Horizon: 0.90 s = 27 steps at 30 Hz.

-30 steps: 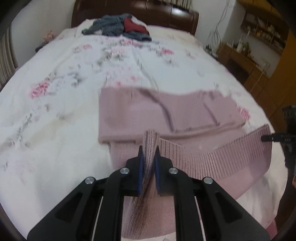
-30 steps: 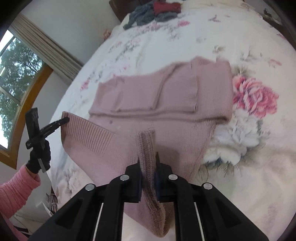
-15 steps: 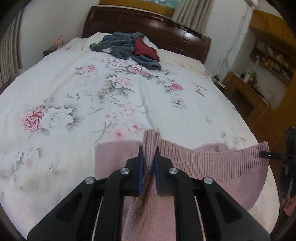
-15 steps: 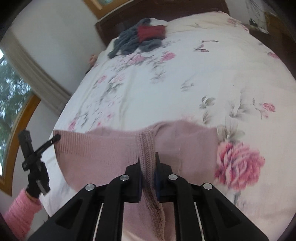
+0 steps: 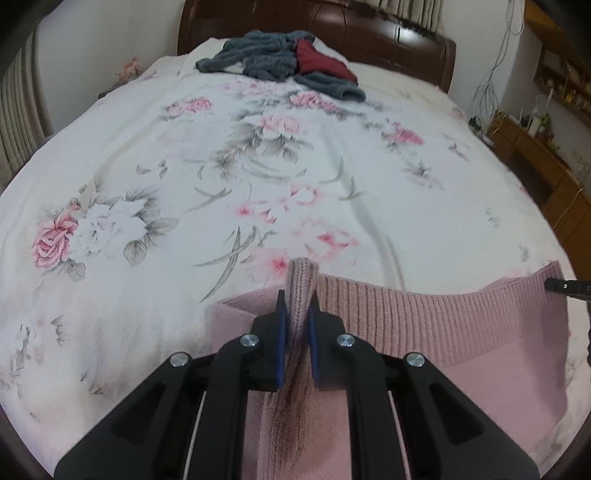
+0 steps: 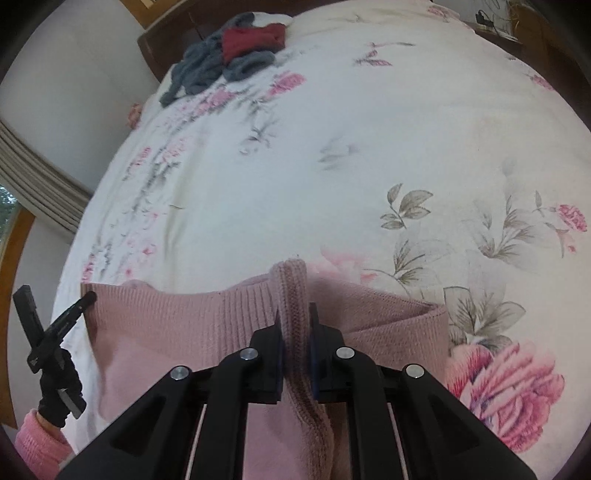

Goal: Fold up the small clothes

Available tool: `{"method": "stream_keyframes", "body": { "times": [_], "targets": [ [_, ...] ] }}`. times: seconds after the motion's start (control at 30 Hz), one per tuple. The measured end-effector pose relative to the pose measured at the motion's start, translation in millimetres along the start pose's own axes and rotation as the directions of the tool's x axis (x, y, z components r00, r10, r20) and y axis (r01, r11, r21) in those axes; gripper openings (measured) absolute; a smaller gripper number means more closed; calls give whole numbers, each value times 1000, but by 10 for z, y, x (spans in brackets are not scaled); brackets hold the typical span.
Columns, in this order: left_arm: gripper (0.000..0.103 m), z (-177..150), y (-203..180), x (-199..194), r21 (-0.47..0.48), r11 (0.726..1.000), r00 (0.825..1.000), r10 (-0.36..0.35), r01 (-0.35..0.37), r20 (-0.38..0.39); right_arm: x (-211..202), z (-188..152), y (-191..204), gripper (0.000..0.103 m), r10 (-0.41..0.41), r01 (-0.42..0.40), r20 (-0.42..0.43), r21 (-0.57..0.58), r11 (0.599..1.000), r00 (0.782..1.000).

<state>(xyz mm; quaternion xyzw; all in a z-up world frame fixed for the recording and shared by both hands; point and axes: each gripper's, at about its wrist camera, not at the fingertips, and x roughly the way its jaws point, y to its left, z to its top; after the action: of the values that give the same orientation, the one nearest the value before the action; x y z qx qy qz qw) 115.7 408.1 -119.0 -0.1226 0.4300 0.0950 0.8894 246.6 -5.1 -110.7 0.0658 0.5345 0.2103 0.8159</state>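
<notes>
A pink knit sweater (image 5: 424, 325) lies at the near end of a floral bedspread (image 5: 258, 166), its ribbed hem stretched between both grippers. My left gripper (image 5: 297, 306) is shut on a bunched fold of the hem at its left corner. In the right wrist view the same sweater (image 6: 177, 325) spreads to the left, and my right gripper (image 6: 294, 317) is shut on the hem's right corner. The hem edge covers the folded part of the sweater beneath. The other gripper shows at each view's edge, held by a gloved hand (image 6: 59, 387).
A heap of grey and red clothes (image 5: 284, 62) sits by the dark wooden headboard (image 5: 369, 33) at the far end. Wooden cabinets (image 5: 543, 162) stand along the right side of the bed. Curtains (image 6: 40, 184) and a window frame are on the left.
Both grippers have carried the ribbed hem forward over the folded upper part of the sweater, which now lies hidden under it. The hem has come down low over the bed.
</notes>
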Motion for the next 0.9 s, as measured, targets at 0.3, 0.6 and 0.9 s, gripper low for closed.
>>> {"method": "stream_keyframes", "body": {
  "times": [0.3, 0.6, 0.9],
  "targets": [
    [19, -20, 83, 325, -24, 999, 996, 45, -47, -82, 237, -33, -143, 18, -53, 54, -29, 16, 998, 998],
    [41, -57, 281, -284, -111, 994, 1000, -19, 18, -7, -425, -364, -308, 33, -32, 33, -17, 34, 999, 999],
    [47, -600, -119, -731, -28, 991, 984, -134, 132, -121, -899, -1302, -256, 36, 38, -39, -135, -6, 999, 990]
  ]
}}
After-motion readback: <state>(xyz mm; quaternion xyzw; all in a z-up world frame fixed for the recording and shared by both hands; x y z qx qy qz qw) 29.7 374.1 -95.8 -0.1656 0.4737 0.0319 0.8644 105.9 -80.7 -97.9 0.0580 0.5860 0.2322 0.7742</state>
